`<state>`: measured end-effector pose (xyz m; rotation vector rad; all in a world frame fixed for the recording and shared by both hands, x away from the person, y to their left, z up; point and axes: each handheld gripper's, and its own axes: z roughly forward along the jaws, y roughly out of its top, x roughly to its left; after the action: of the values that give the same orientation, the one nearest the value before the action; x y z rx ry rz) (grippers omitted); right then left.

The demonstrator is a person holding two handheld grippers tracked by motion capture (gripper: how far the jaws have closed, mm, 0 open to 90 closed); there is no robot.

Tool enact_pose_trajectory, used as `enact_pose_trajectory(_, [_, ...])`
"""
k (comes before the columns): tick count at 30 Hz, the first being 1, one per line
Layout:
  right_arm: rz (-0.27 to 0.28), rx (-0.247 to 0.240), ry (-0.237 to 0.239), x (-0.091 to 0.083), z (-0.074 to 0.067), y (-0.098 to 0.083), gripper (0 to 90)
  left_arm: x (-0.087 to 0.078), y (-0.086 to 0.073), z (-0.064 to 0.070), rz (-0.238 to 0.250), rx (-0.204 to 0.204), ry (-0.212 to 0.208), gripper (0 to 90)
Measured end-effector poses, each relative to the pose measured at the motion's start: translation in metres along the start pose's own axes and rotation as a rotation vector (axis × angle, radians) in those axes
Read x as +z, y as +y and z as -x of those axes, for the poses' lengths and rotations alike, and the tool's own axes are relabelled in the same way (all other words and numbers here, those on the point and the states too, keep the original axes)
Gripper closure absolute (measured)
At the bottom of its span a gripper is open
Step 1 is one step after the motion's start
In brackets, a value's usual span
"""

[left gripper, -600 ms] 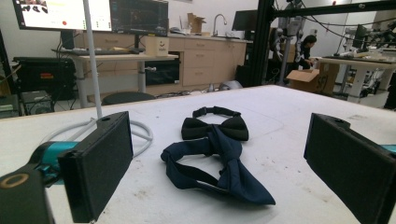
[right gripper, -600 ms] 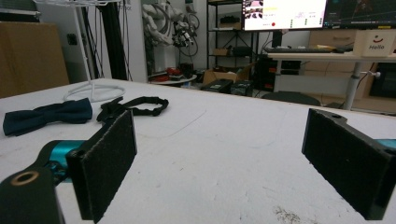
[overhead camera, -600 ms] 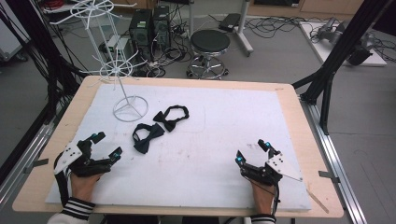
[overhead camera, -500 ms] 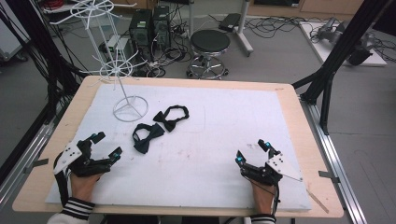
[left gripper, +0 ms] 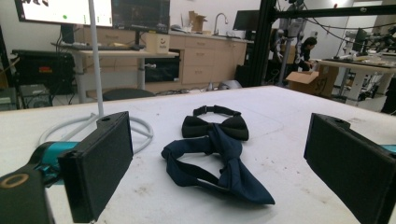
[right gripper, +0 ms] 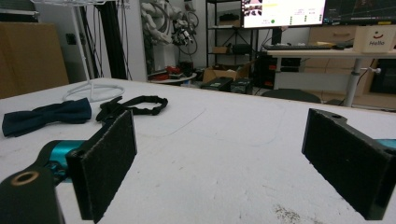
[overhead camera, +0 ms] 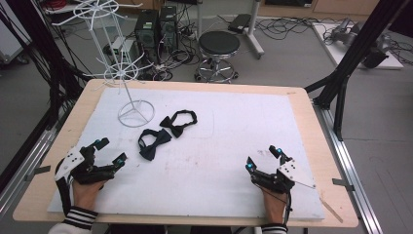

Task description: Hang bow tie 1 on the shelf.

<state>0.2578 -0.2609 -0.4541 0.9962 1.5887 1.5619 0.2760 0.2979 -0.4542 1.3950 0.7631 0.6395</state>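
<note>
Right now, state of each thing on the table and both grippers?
Left gripper: open, nothing between its fingers, resting near the table's edge.
Right gripper: open, nothing held.
Navy bow tie: lying flat on the white mat, strap looped, untouched.
Black bow tie: flat, strap looped, beside the navy one.
White wire stand: upright, nothing hanging on it.

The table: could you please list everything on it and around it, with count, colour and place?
Bow tie, navy: 1, dark blue, on the white mat left of centre.
Bow tie, black: 1, black, just behind the navy one.
Wire stand: 1, white, far left of the mat.
Mat: 1, white, covering the wooden table.
Stool: 1, black seat, on the floor beyond the table.
Computer towers: 2, dark, on the floor behind the stand.
Left hand-held gripper: 1, black, near left, jaws open.
Right hand-held gripper: 1, black, near right, jaws open.
</note>
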Motion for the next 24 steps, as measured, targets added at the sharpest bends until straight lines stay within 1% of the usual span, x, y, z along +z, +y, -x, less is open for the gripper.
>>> enact_pose_trajectory(4, [0.002,0.001,-0.002,0.000,-0.001,0.000,9.4,-0.002,0.003,-0.003,0.000,-0.017,0.015,8.4])
enact_pose_trajectory(8, [0.003,0.001,-0.001,-0.001,-0.001,0.000,9.4,-0.003,0.011,-0.005,-0.011,-0.007,0.018,8.4])
enact_pose_trajectory(14, [0.004,0.001,-0.001,-0.001,-0.001,0.000,9.4,0.002,0.026,-0.004,-0.038,0.024,0.012,8.4])
enact_pose_trajectory(17, [0.004,0.001,0.000,-0.001,-0.001,0.000,9.4,0.007,0.033,-0.004,-0.057,0.029,0.008,8.4])
enact_pose_trajectory(20, [0.005,0.000,0.001,-0.001,-0.001,0.000,9.4,0.012,0.041,-0.002,-0.091,0.061,0.008,8.4])
enact_pose_trajectory(24, [0.005,0.003,0.000,-0.001,-0.001,0.000,9.4,0.021,0.051,0.000,-0.132,0.086,-0.004,8.4])
